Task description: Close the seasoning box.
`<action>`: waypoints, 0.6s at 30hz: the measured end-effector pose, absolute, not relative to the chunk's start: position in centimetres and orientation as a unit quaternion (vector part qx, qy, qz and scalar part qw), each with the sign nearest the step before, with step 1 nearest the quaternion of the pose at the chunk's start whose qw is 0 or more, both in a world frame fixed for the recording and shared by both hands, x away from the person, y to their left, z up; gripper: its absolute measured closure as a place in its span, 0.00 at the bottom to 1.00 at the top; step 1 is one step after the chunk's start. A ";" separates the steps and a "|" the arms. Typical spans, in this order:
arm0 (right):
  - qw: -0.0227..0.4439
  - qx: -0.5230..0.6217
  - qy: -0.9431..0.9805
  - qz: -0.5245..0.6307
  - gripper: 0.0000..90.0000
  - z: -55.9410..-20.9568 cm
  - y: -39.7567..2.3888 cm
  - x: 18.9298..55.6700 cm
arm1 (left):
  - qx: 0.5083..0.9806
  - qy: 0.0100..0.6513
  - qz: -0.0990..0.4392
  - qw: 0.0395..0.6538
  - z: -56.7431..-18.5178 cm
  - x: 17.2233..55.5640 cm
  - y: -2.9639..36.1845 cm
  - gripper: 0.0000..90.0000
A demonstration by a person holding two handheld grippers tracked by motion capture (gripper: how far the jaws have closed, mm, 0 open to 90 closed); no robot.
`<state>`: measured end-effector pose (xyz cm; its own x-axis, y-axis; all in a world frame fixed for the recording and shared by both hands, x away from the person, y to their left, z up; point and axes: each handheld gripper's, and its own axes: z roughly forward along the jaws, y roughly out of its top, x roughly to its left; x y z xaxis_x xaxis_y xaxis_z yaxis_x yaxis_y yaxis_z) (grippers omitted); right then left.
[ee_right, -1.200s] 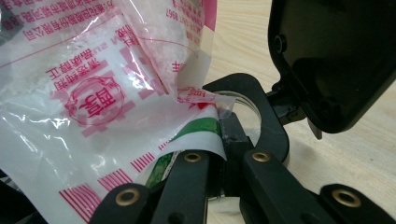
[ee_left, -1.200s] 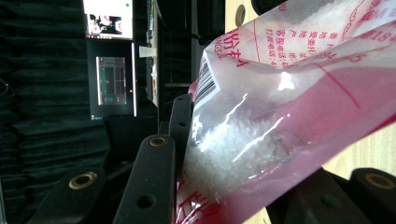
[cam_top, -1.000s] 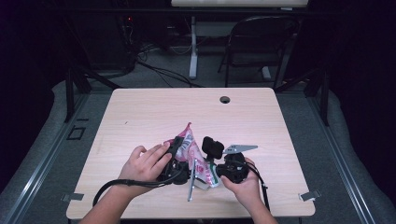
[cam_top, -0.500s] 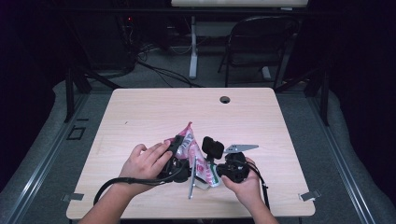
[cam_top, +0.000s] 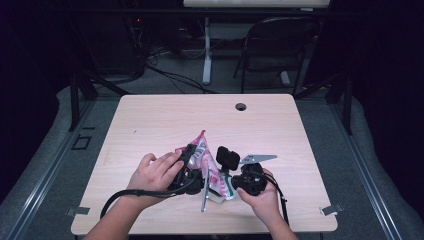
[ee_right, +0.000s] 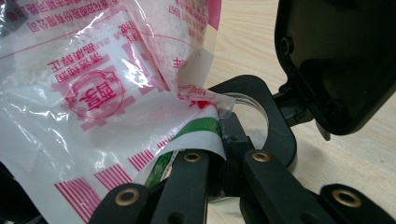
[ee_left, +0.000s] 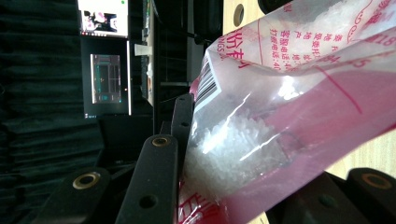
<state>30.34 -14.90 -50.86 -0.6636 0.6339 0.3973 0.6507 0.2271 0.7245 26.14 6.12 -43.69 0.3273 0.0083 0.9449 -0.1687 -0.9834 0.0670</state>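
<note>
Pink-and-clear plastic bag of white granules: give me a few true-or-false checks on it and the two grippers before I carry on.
1. The pink-and-clear plastic bag of white granules sits between both grippers. True.
2. The left gripper is empty. False: its fingers clamp the bag.
3. The right gripper pinches the bag's green-printed edge. True.
4. The bag lies at the table's far edge by the round cable hole. False: it is near the person's side of the light wooden table.
5. The bag holds dark beans. False: white granules.
</note>
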 end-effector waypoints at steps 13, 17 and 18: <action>0.011 -0.409 -0.783 -0.469 1.00 -50.8 -15.0 30.4 | 0.811 -0.050 0.578 0.076 -43.7 26.2 6.2 0.82; 0.010 -0.409 -0.783 -0.469 1.00 -50.8 -15.0 30.4 | 0.811 -0.049 0.578 0.076 -43.8 26.3 6.4 0.82; 0.010 -0.409 -0.783 -0.469 1.00 -50.8 -15.0 30.4 | 0.812 -0.048 0.577 0.075 -43.8 26.3 6.4 0.82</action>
<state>30.36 -15.04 -50.79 -0.6654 0.6307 0.3992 0.6492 0.2251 0.7265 26.29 6.37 -43.77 0.3286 0.0088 0.9444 -0.1653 -0.9840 0.0667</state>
